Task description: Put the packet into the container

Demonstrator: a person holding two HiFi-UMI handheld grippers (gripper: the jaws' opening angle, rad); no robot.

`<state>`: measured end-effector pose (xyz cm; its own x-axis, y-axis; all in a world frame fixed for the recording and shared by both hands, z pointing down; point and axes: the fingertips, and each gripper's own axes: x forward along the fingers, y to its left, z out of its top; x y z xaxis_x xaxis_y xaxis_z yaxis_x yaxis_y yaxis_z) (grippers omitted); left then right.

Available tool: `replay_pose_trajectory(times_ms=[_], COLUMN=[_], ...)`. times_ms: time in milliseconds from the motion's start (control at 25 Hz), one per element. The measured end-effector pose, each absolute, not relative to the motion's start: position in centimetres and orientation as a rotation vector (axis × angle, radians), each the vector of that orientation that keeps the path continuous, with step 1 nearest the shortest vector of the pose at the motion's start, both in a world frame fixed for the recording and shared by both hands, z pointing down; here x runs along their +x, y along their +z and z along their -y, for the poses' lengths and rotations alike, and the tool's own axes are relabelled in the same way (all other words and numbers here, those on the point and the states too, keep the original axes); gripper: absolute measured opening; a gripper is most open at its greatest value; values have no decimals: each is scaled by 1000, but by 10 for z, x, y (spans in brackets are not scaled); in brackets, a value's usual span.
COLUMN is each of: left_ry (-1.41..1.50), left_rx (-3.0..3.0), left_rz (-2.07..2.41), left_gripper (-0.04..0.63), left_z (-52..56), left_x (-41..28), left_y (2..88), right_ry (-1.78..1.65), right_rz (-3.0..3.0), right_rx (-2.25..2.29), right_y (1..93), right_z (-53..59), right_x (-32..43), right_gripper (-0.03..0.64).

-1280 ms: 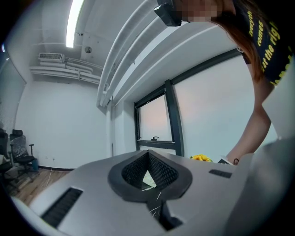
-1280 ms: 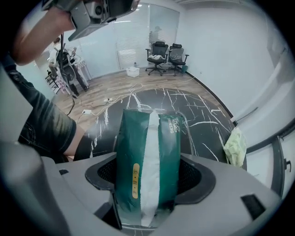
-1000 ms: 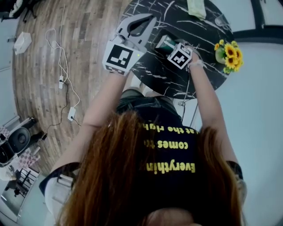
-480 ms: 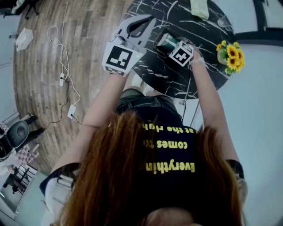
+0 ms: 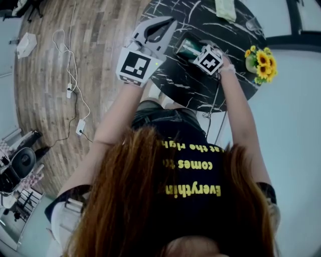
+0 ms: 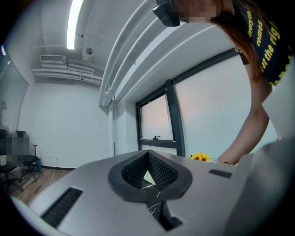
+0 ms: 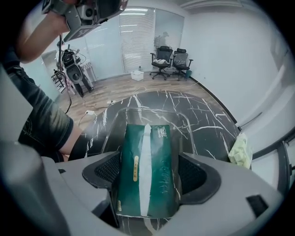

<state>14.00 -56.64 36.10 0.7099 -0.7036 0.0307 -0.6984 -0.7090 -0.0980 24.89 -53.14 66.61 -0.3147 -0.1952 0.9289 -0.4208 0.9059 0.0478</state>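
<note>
A dark green packet (image 7: 147, 170) with a white stripe lies lengthwise in a clear plastic container (image 7: 138, 111) on the black marble table (image 7: 203, 124). My right gripper (image 7: 150, 174) straddles the packet's near end. Its jaws are opening, and the pads stand close beside the packet without squeezing it. In the head view the packet (image 5: 187, 47) and container (image 5: 178, 44) show just past the right gripper (image 5: 196, 51). My left gripper (image 5: 168, 22) hovers over the table's left edge, shut and empty; in its own view its tips (image 6: 148, 154) meet.
A pot of sunflowers (image 5: 260, 62) stands at the table's right edge. A pale green cloth (image 5: 223, 9) lies at the far side. Cables and a power strip (image 5: 70, 90) trail on the wood floor. Office chairs (image 7: 170, 62) stand far off.
The right gripper has drawn slightly back to the right and up, showing more of the packet in the container. The left gripper has stayed put.
</note>
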Motion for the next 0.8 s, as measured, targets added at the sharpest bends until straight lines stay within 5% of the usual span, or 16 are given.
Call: replay_pose_trajectory(times_ms=[360,800], left_ry=[-70,-62], left_rx=[-2825,-2823], left_rz=[-1154,-1145], left_gripper=[0,0], left_z=[564,562], left_x=[143,141], left_y=[357,354], right_ry=[225,197], right_rz=[1909,1938], right_rx=[442,532], right_y=[652,632], right_z=[526,534], right_x=[253,252], right_gripper=[381,114])
